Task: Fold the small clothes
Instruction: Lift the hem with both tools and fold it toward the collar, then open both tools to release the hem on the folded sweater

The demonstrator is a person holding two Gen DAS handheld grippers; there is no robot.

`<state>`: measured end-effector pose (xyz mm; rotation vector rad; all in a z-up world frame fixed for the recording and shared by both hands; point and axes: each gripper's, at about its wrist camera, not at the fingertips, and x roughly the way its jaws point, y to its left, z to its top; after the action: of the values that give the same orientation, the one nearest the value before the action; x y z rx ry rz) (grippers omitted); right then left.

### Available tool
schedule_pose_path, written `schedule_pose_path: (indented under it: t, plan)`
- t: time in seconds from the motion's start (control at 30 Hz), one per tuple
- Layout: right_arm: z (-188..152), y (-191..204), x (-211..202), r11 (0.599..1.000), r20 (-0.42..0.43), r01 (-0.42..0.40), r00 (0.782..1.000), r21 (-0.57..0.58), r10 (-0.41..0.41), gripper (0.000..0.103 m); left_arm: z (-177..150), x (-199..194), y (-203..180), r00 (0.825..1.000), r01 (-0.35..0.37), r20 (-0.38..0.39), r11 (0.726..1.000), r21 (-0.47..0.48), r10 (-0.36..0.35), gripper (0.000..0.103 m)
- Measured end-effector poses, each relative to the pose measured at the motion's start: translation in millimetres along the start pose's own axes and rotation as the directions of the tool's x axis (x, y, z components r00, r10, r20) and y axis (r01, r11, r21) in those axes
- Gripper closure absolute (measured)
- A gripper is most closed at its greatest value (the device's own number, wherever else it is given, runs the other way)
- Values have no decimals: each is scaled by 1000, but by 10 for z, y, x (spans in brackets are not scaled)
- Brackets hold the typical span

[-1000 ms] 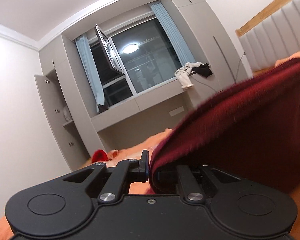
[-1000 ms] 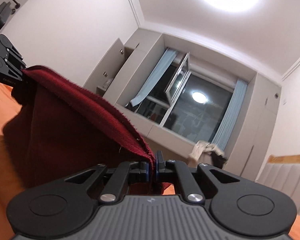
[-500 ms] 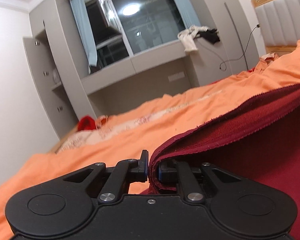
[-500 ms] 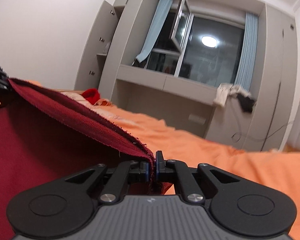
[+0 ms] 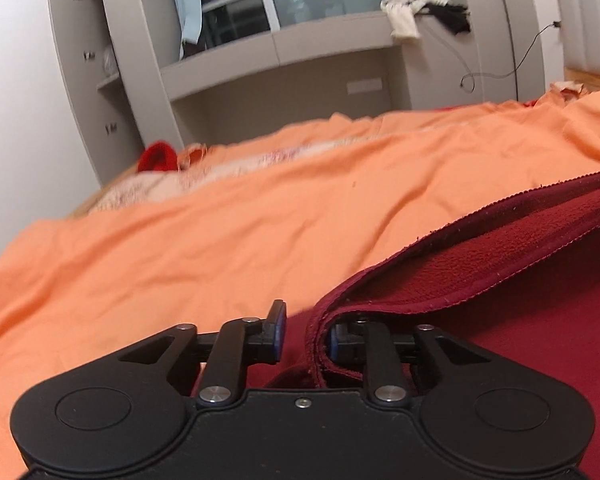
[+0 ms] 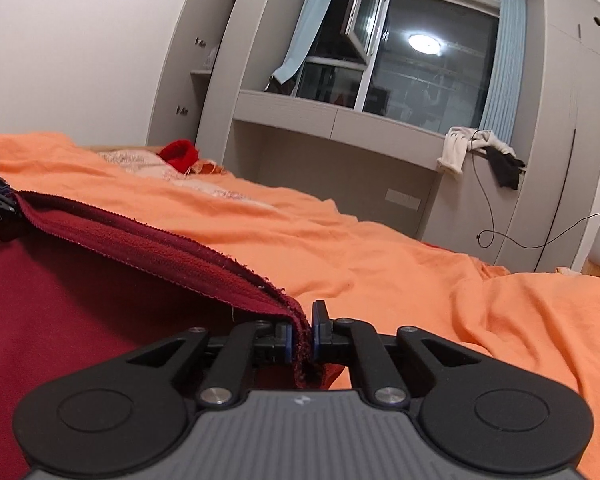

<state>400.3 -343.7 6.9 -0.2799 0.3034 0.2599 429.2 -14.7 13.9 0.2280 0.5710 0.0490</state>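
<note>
Now that both grippers have come down from mid-air to the bed, the dark red garment point(image 5: 520, 264) lies on the orange bedsheet point(image 5: 220, 220) with its top edge doubled over the lower layer, so this fold looks laid. Left gripper point(image 5: 304, 334): jaws have just been opening, now apart; the hem still drapes against the pad at 3 o'clock, the other pad stands clear, so it's released. Right gripper point(image 6: 301, 334): jaws together, clamped on the garment's other corner point(image 6: 296, 320). My read: right release comes next, then smoothing or another fold.

Folded edge runs from the right jaws out to 10 o'clock in the right view, where the left gripper shows only as a cut-off black sliver at the frame edge. Garment type unclear; most of it runs out of frame, and whether the edges line up underneath is hidden. Red item point(image 6: 179, 154) at the bed's far end is too small to identify.
</note>
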Motion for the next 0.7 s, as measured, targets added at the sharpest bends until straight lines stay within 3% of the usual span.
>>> schedule_pose_path:
  t: [0.2, 0.37, 0.47, 0.5, 0.7]
  plan:
    - [-71, 49, 85, 1000, -41, 13, 999, 16, -13, 91, -30, 52, 135, 998, 43, -37, 995, -85, -46, 67]
    - [-66, 4, 116, 999, -46, 22, 999, 34, -20, 84, -19, 49, 232, 996, 68, -42, 990, -125, -74, 46]
    - [-74, 16, 118, 999, -48, 34, 998, 37, -33, 81, 7, 7, 311, 994, 99, -37, 982, -161, -107, 27]
    - [-77, 11, 116, 998, -48, 39, 998, 40, -37, 81, 22, -21, 343, 992, 119, -28, 978, -172, -126, 21]
    - [-93, 6, 126, 996, -59, 58, 997, 61, -55, 80, 121, -207, 630, 978, 211, 63, 930, -300, -201, 11]
